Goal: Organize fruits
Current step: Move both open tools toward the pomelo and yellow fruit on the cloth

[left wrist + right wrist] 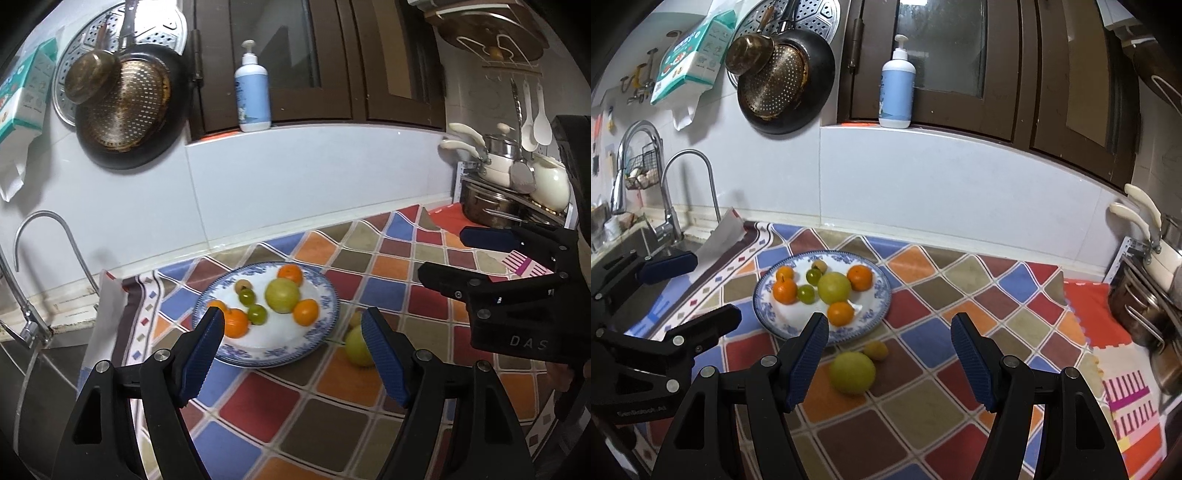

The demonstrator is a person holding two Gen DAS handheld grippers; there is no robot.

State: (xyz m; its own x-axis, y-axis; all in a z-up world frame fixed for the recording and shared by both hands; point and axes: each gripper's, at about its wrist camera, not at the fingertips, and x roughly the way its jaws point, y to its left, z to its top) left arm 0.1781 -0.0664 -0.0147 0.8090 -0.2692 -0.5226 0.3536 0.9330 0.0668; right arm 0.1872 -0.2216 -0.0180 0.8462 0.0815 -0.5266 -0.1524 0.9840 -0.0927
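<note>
Right wrist view is showing most of the job done: a blue-and-white plate [882, 295] is sitting on the chequered mat [960, 295] at about eleven o'clock from the right gripper [890, 350], and it is already carrying eight pieces. A large green fruit [833, 287] is lying at the plate's centre, with oranges at its two o'clock [860, 277], six o'clock [840, 314] and nine o'clock [785, 290], a smaller orange [784, 273] behind that last one, two small green fruits [806, 294] between them, and a pale small one [819, 266] at twelve o'clock.

Two pieces are still lying off the plate, on the mat just beyond its near rim: a second large green fruit [852, 373] and a small yellowish fruit [875, 350] touching or nearly touching it at its one o'clock. These appear to be what is left to organise.

The right gripper is hovering with its fingers spread wide and nothing between them, the loose green fruit sitting just ahead toward the left finger. It seems best placed for the next pick.

The left gripper [293, 332] is likewise standing open and empty, looking across the plate [325, 321], with the loose green fruit [356, 349] partly hidden behind its right finger at about three o'clock.
</note>
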